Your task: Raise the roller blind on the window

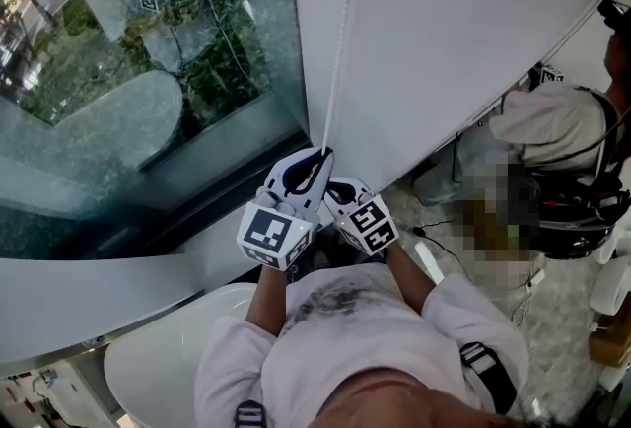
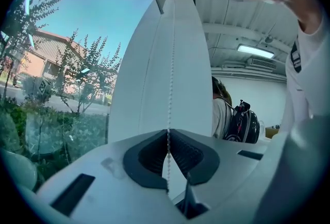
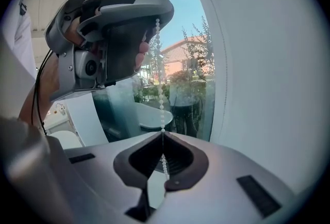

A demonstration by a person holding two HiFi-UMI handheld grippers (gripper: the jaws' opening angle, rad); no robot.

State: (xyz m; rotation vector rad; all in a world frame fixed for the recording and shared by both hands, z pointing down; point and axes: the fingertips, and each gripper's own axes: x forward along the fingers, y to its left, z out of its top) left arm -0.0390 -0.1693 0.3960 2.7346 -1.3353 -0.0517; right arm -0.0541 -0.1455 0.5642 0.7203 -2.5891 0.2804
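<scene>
Nearest the camera, the person's two arms in pale sleeves reach forward, each hand holding a gripper, the two close together. The left hand-held gripper point(image 2: 168, 133) has its jaws closed on a white bead chain point(image 2: 170, 63). The right hand-held gripper point(image 3: 163, 135) is clamped on the same chain just below it. The chain runs straight up along the left edge of the white roller blind point(image 1: 454, 32), which hangs down over the window. Left of the chain, bare window glass point(image 1: 148, 91) shows shrubs and a building outside. At the far right is another person point(image 1: 552, 125) in a pale top, with a dark backpack.
</scene>
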